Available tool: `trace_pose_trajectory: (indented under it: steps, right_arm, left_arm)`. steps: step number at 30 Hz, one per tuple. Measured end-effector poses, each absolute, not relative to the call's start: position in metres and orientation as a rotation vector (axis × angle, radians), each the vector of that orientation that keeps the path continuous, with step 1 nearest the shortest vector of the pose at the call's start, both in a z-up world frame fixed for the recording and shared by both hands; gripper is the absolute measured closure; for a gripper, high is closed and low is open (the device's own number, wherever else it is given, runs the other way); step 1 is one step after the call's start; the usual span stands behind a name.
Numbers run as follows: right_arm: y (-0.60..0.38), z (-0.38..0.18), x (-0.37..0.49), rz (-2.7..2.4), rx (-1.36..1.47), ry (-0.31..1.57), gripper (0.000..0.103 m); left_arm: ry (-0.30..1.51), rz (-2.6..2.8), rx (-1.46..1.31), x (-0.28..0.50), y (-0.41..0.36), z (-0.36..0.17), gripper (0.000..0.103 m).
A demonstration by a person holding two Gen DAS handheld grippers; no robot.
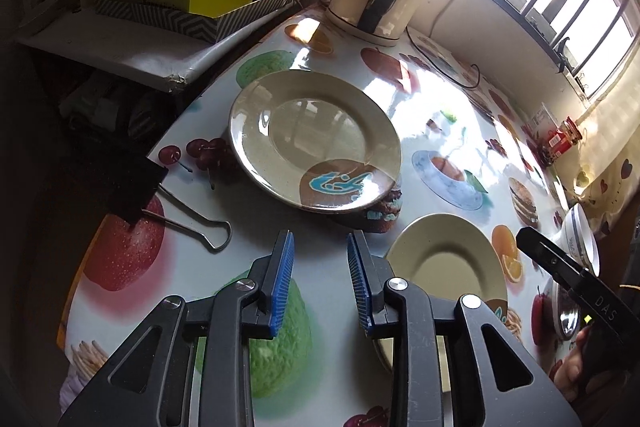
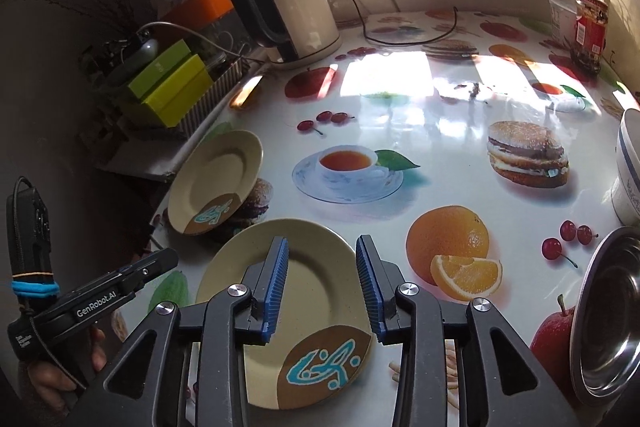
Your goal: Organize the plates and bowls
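Right under the right claw (image 2: 322, 287), spread wide and holding nothing, the near plate (image 2: 296, 311) is lying flat on the bench (image 2: 440, 187). I'd be pinching its rim (glaze looks slippery), then stacking it on the far plate (image 2: 216, 183). Left claw (image 1: 320, 283) is hanging spread too.

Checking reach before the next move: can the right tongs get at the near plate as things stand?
Probably yes. The right tongs hang open directly above the near plate, nothing lies between them, and its rim looks free on all sides.
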State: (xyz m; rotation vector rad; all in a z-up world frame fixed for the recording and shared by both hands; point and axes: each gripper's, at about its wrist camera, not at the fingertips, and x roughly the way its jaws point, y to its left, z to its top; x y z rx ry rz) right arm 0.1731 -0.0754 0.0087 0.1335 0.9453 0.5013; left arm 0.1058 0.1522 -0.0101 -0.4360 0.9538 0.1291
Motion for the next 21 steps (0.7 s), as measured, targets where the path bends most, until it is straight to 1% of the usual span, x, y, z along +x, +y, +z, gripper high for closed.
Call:
trace_pose_trajectory:
  steps: [10,21]
  right_arm:
    - [-0.028,0.017,0.209,0.553,0.097,0.936,0.068]
    - [0.018,0.003,0.253,0.572,0.052,0.973,0.068]
  left_arm:
    - [0.922,0.198,-0.466,0.124,0.2,-0.005,0.074]
    - [0.922,0.223,-0.496,0.152,0.227,-0.012,0.074]
